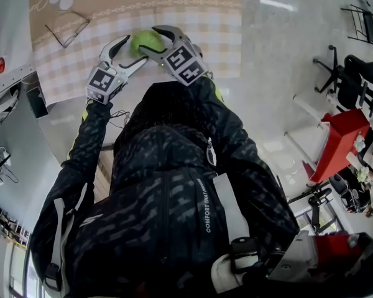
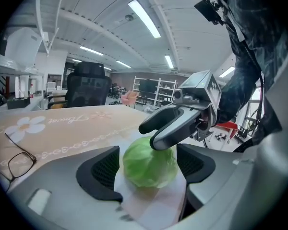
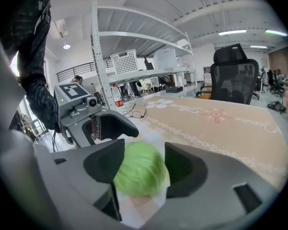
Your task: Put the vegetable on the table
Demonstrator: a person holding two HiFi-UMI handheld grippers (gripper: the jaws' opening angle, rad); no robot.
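Cabbage [image 1: 145,42] sits low on the checked tablecloth [image 1: 62,61] near the table edge, upper centre of the head view, apparently resting on it, so the placement looks essentially made. Right gripper [image 3: 141,169] is closed round it, pads against both flanks at a fairly wide spread; left gripper [image 2: 148,166] stands wide with the cabbage between its jaws, a slim gap either side, not gripping. Remaining, as judged: right jaws let go and both grippers draw clear, leaving the cabbage steady on the cloth
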